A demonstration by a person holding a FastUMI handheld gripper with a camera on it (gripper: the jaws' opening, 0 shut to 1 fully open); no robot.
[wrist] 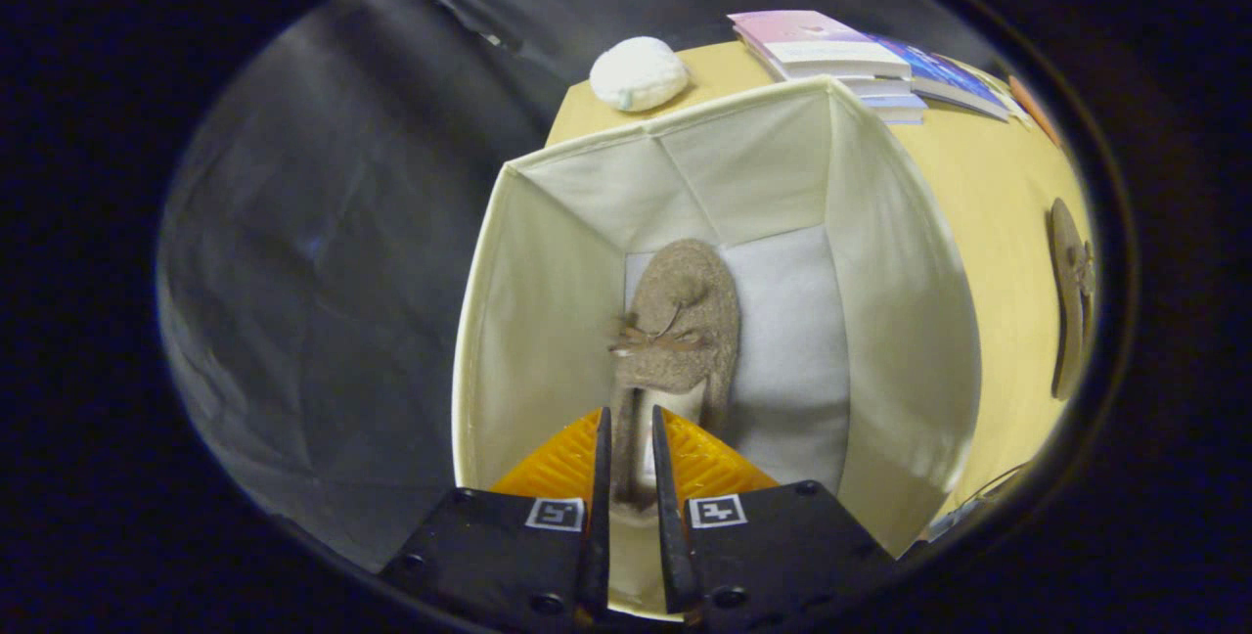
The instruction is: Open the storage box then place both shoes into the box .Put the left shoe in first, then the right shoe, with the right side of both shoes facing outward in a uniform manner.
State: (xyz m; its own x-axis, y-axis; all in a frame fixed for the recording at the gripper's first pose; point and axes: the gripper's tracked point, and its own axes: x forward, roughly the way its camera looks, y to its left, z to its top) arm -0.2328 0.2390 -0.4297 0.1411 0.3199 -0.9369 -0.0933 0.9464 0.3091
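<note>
The cream fabric storage box (900, 301) stands open on the yellow table, and I look down into it. A brown felt shoe (685, 321) with a small bow lies inside on the box's white floor, near the left wall, toe pointing away from me. My gripper (631, 414) is shut on the shoe's heel rim, which is pinched between the two black fingers (599, 477). The second brown shoe (1071, 296) lies on the table outside the box, to its right.
The table (988, 184) carries a stack of books (841, 52) behind the box and a white fluffy ball (638, 73) at its far left corner. Black cloth hangs left of the table. The right half of the box floor (792, 340) is bare.
</note>
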